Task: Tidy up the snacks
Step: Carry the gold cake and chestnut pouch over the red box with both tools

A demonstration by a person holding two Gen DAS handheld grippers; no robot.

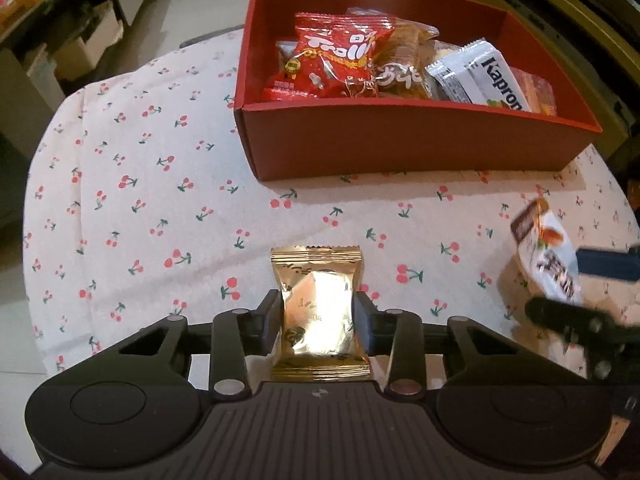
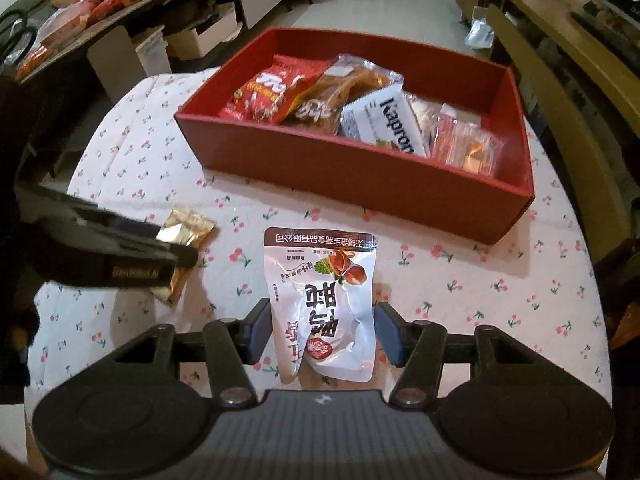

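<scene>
A: Nearest, in the left wrist view: left gripper (image 1: 318,312) clamping the gold foil packet (image 1: 318,312) from both sides, pads pressing into its middle. Packet lying lengthwise between the fingers, on the cherry-print tablecloth (image 1: 160,184).

B: Same on the other side. Right gripper (image 2: 322,330) squeezing the white chestnut pouch (image 2: 324,304), blue pads (image 2: 390,336) touching its edges, printed top pointing away from the camera. Resting on the cloth or lifted: hard telling from here.

A: Beside it, seen from the right wrist: left gripper coming in from the left edge, blurred, covering part of the gold packet. Both packets sitting near each other, short of the box.

B: Farther on: red box (image 1: 400,148) standing open on the cloth, well apart from the gold packet, nearer the pouch.

A: Inside, crowding the near wall: red Trolli bag (image 1: 336,60) at the left, a brown snack in clear wrap (image 1: 404,68) leaning on it, white Kapron packet (image 1: 484,76) next, orange clear-wrapped pieces (image 2: 464,144) at the right. Back of the box showing bare.

B: Beyond the table: shelves and cartons (image 2: 192,36), blurred.
</scene>
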